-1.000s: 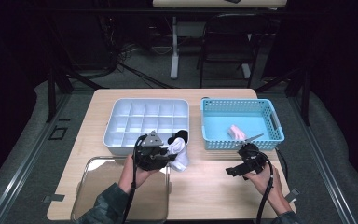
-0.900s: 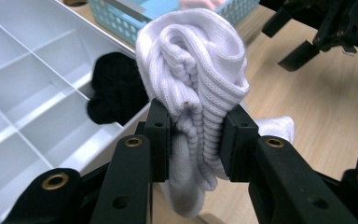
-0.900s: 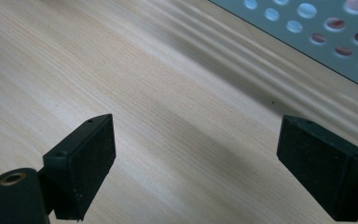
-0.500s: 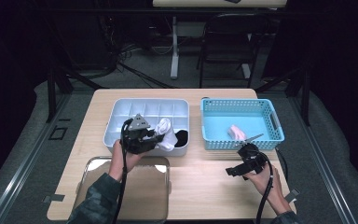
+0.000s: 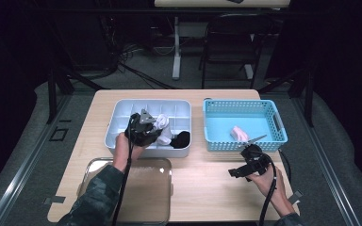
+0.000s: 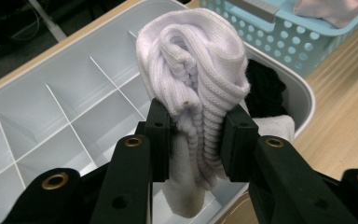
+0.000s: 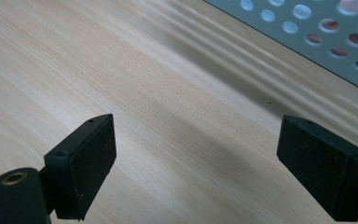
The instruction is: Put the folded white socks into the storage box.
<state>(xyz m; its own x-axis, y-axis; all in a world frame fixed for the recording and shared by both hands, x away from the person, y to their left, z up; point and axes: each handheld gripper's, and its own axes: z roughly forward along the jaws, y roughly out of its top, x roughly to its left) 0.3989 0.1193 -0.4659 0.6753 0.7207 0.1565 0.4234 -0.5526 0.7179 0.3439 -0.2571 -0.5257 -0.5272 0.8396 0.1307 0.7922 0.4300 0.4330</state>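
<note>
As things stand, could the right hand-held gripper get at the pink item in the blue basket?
Probably yes: the right hand-held gripper is open and empty just outside the blue basket, whose open top leaves the pink item uncovered.

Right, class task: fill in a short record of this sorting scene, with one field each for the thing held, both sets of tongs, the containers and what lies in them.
held item: white sock, rolled, clamped between the pads
left tongs: shut on the sock, over the divided tray
right tongs: open, nothing between them, over the bare table
divided tray: white, a black sock in a near right compartment
blue basket: holds a pink item
clear lid: flat on the table, near left
</note>
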